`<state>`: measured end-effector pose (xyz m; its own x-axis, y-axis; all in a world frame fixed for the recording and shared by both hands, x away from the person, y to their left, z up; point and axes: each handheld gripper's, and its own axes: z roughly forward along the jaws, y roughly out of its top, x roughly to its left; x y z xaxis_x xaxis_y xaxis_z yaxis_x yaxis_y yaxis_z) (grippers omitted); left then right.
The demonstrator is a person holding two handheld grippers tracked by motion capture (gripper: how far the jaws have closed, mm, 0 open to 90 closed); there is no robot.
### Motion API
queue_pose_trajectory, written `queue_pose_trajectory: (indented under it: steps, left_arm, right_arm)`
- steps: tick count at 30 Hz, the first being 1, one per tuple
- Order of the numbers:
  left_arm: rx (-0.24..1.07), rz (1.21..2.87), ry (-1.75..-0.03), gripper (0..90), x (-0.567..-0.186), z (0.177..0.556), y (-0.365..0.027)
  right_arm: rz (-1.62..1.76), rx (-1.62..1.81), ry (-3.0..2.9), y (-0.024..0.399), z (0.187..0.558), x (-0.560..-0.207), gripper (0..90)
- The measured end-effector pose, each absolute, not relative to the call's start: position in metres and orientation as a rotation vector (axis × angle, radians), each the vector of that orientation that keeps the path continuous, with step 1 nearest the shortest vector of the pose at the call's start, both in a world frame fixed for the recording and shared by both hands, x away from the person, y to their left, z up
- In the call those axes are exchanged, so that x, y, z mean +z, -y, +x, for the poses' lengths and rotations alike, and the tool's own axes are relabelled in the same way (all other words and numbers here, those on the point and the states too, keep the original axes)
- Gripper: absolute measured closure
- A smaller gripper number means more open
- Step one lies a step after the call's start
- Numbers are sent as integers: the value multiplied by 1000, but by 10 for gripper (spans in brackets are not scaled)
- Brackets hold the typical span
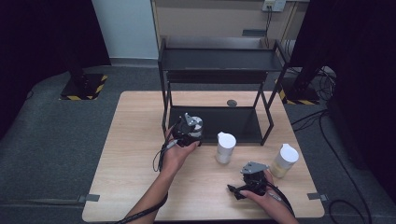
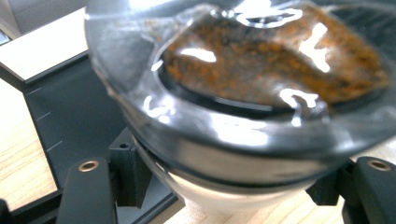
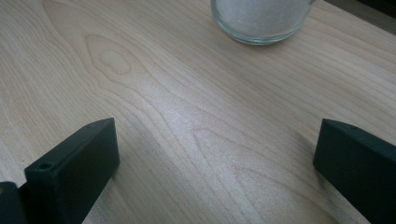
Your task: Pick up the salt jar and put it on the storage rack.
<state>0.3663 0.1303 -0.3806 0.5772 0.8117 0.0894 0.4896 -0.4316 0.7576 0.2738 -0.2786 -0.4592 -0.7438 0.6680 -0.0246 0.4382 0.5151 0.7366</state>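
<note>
The left gripper (image 1: 190,127) is pinching a clear glass jar of reddish-brown powder (image 2: 261,70), its jaws pressed against the jar's sides. In the high view it holds the jar at the front-left corner of the black two-tier metal rack (image 1: 219,60), right at the edge of the rack's lower shelf (image 1: 233,122). Judging by that position, the step in hand is carrying the jar onto or off that shelf; which of the two cannot be told.

If the jar is going in, the next move calls for keeping it clear of the rack's front-left post, easing it over the shelf lip and setting it down flat before the jaws part.

The jar's long axis looks tilted rather than plumb: the left gripper view looks partly down onto the jar, its top leaning towards the camera and the base away.

The right gripper (image 1: 247,184) rests low on the light wooden tabletop (image 1: 135,140), well in front of the rack, jaws spread wide with nothing between them. Beyond them stands a glass jar of white grains with a white lid (image 1: 225,148), just in front of the rack; a white-lidded jar of yellowish contents (image 1: 284,161) stands off the rack's front-right corner.
</note>
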Motion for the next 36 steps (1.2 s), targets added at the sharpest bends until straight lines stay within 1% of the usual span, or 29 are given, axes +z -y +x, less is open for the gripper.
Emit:
queue_pose_trajectory:
  steps: [21,31,33,34,36]
  left_arm:
    - [595,2085,-1048,301,-380,385,-128]
    - [588,2085,-1062,301,-387,395,-125]
    - [589,2087,-1042,301,-390,399,-126]
    - [580,2087,-1065,300,-389,399,-124]
    - [587,2084,-1042,301,-393,402,-125]
  right_arm:
    - [924,1066,-2455,279,274,-459,8]
    - [926,1066,-2455,279,274,-459,9]
    - [925,1066,-2455,279,274,-459,8]
    - [924,1066,-2455,279,274,-459,9]
    - [923,1067,-2456,279,274,-459,9]
